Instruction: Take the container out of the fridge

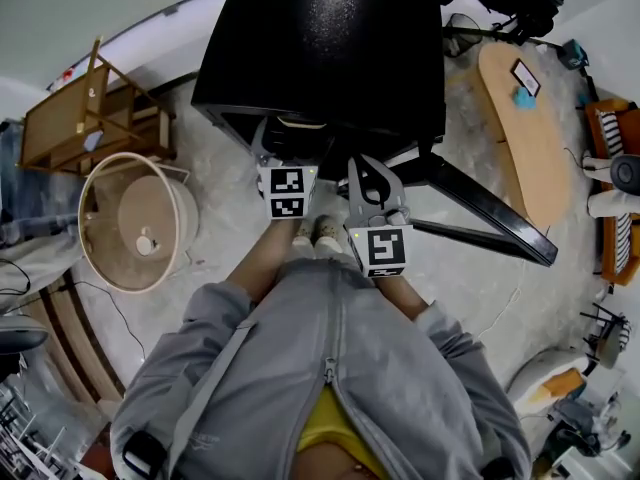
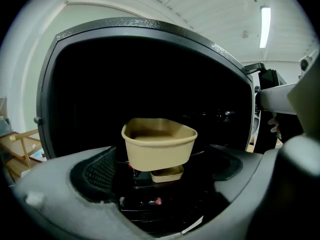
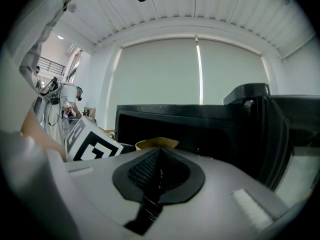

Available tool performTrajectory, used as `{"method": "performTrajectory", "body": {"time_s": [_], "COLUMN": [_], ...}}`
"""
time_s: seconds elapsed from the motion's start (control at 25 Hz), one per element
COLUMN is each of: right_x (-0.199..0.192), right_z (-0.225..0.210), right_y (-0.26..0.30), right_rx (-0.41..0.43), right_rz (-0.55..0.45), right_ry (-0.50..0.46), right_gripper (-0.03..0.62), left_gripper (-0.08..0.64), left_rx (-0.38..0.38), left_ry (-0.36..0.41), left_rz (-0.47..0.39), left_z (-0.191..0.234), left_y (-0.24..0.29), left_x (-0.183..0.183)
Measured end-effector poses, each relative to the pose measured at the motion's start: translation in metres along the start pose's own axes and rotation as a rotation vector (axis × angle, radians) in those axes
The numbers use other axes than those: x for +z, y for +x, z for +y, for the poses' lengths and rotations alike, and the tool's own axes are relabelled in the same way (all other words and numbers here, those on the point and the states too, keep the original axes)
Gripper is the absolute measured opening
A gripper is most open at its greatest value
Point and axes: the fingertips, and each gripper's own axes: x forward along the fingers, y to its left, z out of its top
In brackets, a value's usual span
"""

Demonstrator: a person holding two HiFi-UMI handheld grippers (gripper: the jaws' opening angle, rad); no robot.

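Observation:
The tan open container [image 2: 159,144] stands on a shelf inside the black fridge [image 1: 320,48]. My left gripper [image 2: 162,169] is open, with its jaws wide on either side of the container and its pads [image 2: 97,169] not touching the walls. In the head view the left gripper [image 1: 285,138] reaches into the fridge's opening. My right gripper [image 1: 362,168] hangs just outside the fridge, a little to the right. Its pads [image 3: 160,169] are pressed together with nothing between them. The container's rim [image 3: 156,144] shows beyond them.
A smaller tan tub [image 2: 167,174] and a red-labelled item [image 2: 157,201] sit lower in the fridge. The fridge door [image 1: 480,203] stands open to the right. A round tan basket [image 1: 140,223] and a wooden rack [image 1: 90,118] are on the left, and a wooden table [image 1: 525,133] is on the right.

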Motion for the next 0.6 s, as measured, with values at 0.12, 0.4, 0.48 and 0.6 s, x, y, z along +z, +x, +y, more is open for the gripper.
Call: {"method": "performTrajectory", "body": {"time_s": [0.12,0.4,0.48,0.6], "right_x": [0.000,-0.005,-0.006,-0.008], "right_z": [0.001,-0.005,-0.007,-0.008], "right_y": [0.002,0.004,0.005,0.006], "right_rx": [0.007,-0.003,-0.005,-0.006], "right_rz": [0.006,0.022,0.024,0.028], "right_ry": [-0.005,-0.001,0.000,-0.002], "right_gripper": [0.000,0.000,0.000,0.000], "left_gripper": [0.548,0.548,0.546,0.526], "left_rx": [0.005,0.010,0.018,0.023], "left_ry": [-0.004,0.008,0.010,0.028], "left_rz": [-0.010,0.004,0.004,0.004], "left_z": [0.001,0.000,0.001,0.004], "left_y": [0.008,0.025,0.028,0.031], "left_x": [0.002,0.003,0.004,0.005]}}
